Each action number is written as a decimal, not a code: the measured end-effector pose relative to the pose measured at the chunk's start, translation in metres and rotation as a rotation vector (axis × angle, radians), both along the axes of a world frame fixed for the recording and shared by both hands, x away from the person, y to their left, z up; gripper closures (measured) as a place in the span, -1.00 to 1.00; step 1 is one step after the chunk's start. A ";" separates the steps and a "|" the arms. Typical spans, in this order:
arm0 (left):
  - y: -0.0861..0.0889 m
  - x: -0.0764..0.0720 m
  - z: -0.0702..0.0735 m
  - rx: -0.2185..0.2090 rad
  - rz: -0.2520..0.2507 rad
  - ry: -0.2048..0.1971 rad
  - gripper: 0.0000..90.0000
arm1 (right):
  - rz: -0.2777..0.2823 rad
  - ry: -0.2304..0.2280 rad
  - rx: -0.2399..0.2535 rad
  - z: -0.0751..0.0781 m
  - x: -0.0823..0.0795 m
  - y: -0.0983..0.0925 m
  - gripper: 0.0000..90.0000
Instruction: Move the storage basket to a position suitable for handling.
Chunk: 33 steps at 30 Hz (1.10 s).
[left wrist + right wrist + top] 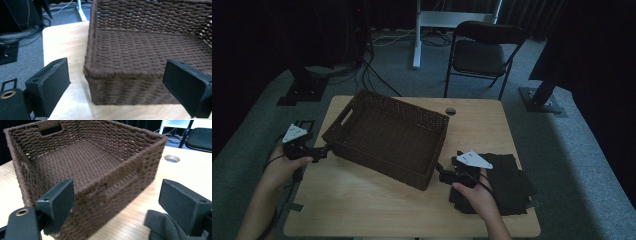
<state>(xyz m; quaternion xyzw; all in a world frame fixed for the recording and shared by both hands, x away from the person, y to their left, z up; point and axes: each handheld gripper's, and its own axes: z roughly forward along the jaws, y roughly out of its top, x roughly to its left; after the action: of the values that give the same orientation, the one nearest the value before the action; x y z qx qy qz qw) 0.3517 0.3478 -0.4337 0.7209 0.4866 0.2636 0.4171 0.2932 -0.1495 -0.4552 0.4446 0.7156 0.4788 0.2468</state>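
Note:
An empty brown wicker basket sits askew on the middle of the wooden table. My left gripper is open at the basket's left corner. In the left gripper view the basket's near corner lies between the spread jaws of that gripper, which do not touch it. My right gripper is open beside the basket's front right corner. In the right gripper view its jaws stand wide in front of the basket wall. A pile of dark cloth lies under the right hand, and the same cloth shows below the right jaw.
A round cable hole is set in the table's far edge, behind the basket. A black folding chair and a white desk leg stand beyond the table. Cables trail on the grey carpet at far left.

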 end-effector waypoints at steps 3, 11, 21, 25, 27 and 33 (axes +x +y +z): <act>-0.001 0.009 0.001 0.000 -0.002 0.003 -0.82 | 0.011 0.002 0.008 0.000 0.002 0.009 -0.71; 0.003 0.035 0.000 0.012 0.044 0.003 -0.71 | 0.033 0.015 -0.033 -0.009 0.011 0.029 -0.68; 0.004 0.060 -0.017 0.011 0.055 0.045 -0.26 | 0.017 0.025 -0.036 -0.018 0.015 0.041 -0.54; 0.001 0.065 -0.027 0.024 0.054 0.084 0.00 | 0.005 0.044 -0.021 -0.019 0.017 0.043 -0.41; 0.000 0.066 -0.030 0.012 0.079 0.107 0.22 | 0.002 0.045 -0.029 -0.019 0.017 0.046 -0.33; -0.002 0.066 -0.034 -0.063 0.119 0.100 0.59 | -0.018 0.060 -0.021 -0.020 0.016 0.050 -0.21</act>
<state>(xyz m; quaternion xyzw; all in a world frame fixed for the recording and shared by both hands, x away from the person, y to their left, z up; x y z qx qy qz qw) 0.4179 0.3462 -0.4681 0.6895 0.5569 0.2361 0.3984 0.3096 -0.1000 -0.4756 0.4626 0.7237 0.4555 0.2341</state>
